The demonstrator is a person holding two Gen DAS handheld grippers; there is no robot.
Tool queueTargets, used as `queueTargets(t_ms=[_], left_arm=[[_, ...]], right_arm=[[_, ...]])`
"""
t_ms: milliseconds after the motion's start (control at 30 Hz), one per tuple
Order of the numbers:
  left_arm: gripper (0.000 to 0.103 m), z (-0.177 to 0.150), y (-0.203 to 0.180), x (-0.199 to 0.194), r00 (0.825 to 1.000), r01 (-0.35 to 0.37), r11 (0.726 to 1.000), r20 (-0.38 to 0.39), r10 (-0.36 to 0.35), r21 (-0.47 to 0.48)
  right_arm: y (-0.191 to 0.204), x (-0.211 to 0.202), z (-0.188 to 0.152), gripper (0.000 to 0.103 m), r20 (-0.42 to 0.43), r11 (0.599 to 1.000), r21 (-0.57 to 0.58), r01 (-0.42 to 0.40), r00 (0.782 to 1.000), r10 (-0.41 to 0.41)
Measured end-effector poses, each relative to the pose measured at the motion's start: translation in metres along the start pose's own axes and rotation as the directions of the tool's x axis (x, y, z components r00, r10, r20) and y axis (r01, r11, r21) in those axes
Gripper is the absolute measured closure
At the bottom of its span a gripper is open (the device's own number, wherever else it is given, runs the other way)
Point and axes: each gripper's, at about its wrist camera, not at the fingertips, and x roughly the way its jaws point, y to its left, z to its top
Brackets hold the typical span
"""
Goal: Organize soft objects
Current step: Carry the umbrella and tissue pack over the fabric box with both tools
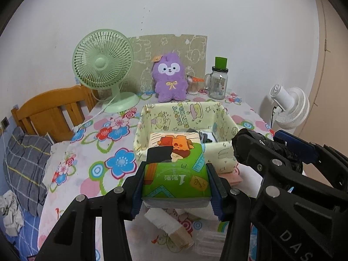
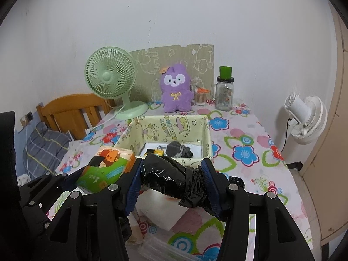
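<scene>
A plain white wall rises ahead, with a patterned beige board leaning against it. The table's floral cloth spreads forward. To the left stands a wooden headboard above a plaid pillow; to the right, a white fan beside a beige door

A home bedroom: wooden bed frame, pillow, plush toy on floral-clothed table.
</scene>
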Motion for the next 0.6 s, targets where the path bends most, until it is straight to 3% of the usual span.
queueTargets(t_ms=[600], left_arm=[[0.050, 0.038, -0.003, 0.018, 0.999, -0.033, 0.999, 0.036, 0.033, -0.008]], right_arm=[[-0.009, 0.022, 0.035, 0.046, 0.034, 0.998, -0.018, -0.055, 0.998, 0.056]])
